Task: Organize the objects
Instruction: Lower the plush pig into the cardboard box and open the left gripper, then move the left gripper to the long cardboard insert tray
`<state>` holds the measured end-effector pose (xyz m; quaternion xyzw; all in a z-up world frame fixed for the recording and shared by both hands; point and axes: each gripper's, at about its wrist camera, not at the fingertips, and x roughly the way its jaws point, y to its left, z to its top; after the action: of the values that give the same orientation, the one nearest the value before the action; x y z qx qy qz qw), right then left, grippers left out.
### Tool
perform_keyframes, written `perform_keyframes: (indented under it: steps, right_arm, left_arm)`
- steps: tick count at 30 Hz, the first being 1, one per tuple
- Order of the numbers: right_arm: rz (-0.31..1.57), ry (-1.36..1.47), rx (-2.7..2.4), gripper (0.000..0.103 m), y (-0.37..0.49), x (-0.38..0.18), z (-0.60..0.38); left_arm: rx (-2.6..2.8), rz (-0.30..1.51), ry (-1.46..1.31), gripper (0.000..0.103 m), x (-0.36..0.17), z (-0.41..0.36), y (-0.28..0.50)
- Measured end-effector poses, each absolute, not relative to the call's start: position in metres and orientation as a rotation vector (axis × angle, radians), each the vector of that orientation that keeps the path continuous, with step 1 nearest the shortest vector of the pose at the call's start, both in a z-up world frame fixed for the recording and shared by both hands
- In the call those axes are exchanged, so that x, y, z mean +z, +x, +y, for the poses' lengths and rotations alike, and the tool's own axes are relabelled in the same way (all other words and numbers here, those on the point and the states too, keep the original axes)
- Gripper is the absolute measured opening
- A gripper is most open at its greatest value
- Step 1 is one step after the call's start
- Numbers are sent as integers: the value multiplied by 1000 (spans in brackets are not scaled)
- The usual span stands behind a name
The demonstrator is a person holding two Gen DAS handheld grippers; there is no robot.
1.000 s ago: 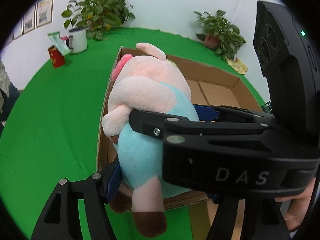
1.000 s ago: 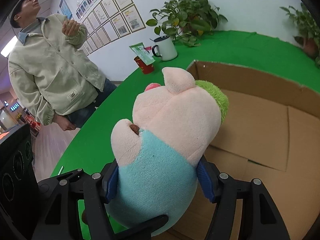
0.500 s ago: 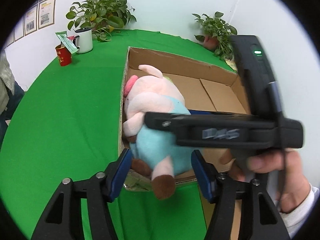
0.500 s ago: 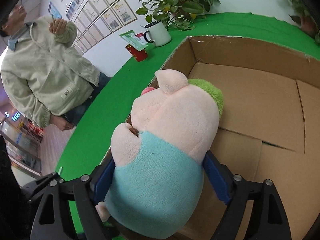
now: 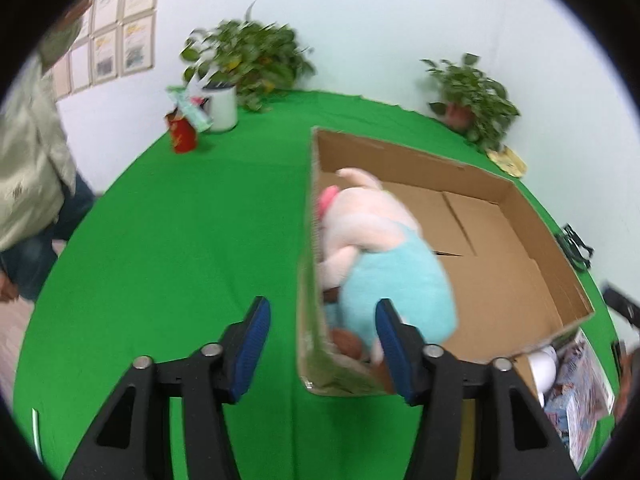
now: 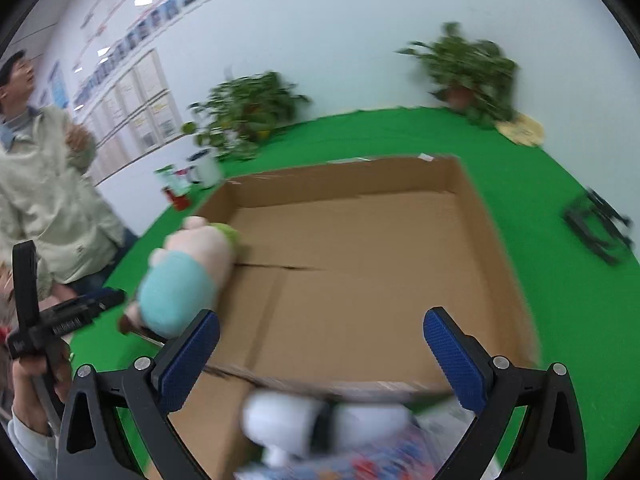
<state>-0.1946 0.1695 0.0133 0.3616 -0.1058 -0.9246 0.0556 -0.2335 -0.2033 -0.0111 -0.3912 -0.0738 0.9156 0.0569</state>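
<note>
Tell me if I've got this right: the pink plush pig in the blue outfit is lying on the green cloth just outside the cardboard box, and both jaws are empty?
Not quite. The plush pig lies inside the cardboard box, against its left wall, not on the green cloth. The right wrist view shows it on the box floor. The rest holds: the right gripper and left gripper both have empty jaws.

A pale wall (image 5: 360, 40) rises behind a green-covered table (image 5: 180, 240). Framed sheets (image 5: 120, 44) hang in rows at the left. Two potted plants (image 6: 468, 68) stand at the table's far edge, beside what seems a white mug (image 5: 222, 108), blurred.
</note>
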Motion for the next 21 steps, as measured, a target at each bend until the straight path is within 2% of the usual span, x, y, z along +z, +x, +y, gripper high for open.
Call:
perform_keyframes:
  steps: [1,3,5,13,21]
  right_arm:
    - [-363,1116,-2812,103,-181,8,184]
    - [-393,1132,-2817,103,-162,-1,198]
    - [-440,1141,-2803,103,-144,-12,212]
    - [-493,1135,-2753,103,-84,-36,212]
    - [-304,1096,-2782,103,-55,-29,185]
  left_arm:
    - [2769,-236,-1210,34,-15,-206,-238]
    - [2729,-242,-1255,26,-24,-205,-247]
    - [2681,-250,-1300,11,-33,-201,-254]
    - [2734,-186,-1352,7,-34,-190,-253]
    - [2786,-141,-1321,8,-27,-184,-232]
